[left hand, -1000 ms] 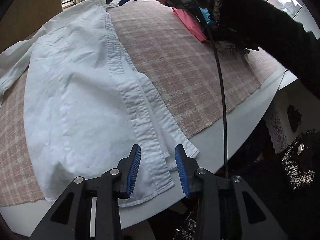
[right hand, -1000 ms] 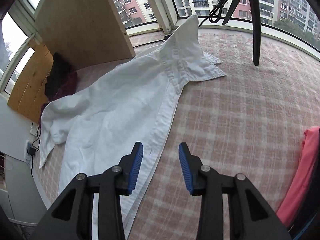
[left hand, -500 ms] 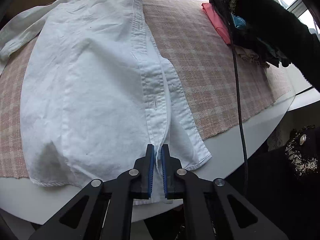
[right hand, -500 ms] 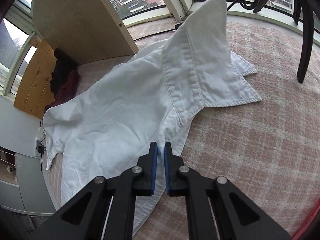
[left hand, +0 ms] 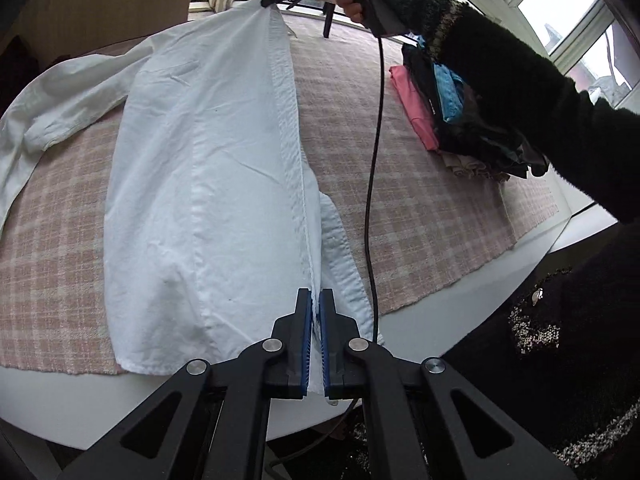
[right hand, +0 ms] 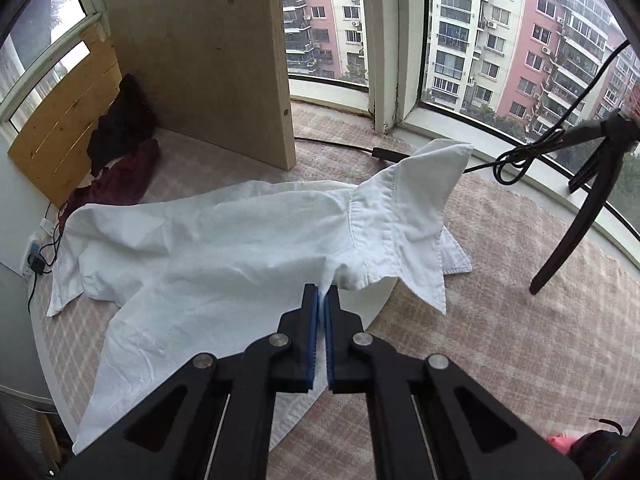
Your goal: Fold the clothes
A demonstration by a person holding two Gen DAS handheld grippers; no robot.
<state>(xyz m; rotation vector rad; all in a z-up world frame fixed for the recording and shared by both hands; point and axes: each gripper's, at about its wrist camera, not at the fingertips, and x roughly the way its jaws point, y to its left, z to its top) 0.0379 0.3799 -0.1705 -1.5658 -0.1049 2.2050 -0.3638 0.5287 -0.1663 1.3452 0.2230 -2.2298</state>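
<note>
White shirt [left hand: 208, 184], that's what I've got here, spread front-up on the pink checked cloth [left hand: 420, 216] that covers the table, and my left gripper [left hand: 315, 336] is clamped tight on the bottom of the button placket, blue pads pinching the fabric right at the hem near the table's white edge [left hand: 472, 280]. The placket runs taut away from me, a straight ridge up the middle, with the panel beneath it showing just to the right. Further up, my right gripper [right hand: 321, 336] is closed on the same edge just under the collar [right hand: 404, 220], which stands up in a peak with its points splayed. One sleeve [left hand: 44, 120] trails off crumpled to the far left. A second ago both sets of jaws stood open above the flat-lying shirt; since then they've snapped onto it and the front edge has lifted off the cloth. Beyond, a stack of folded clothes [left hand: 452, 120] sits by the window [right hand: 500, 40].
</note>
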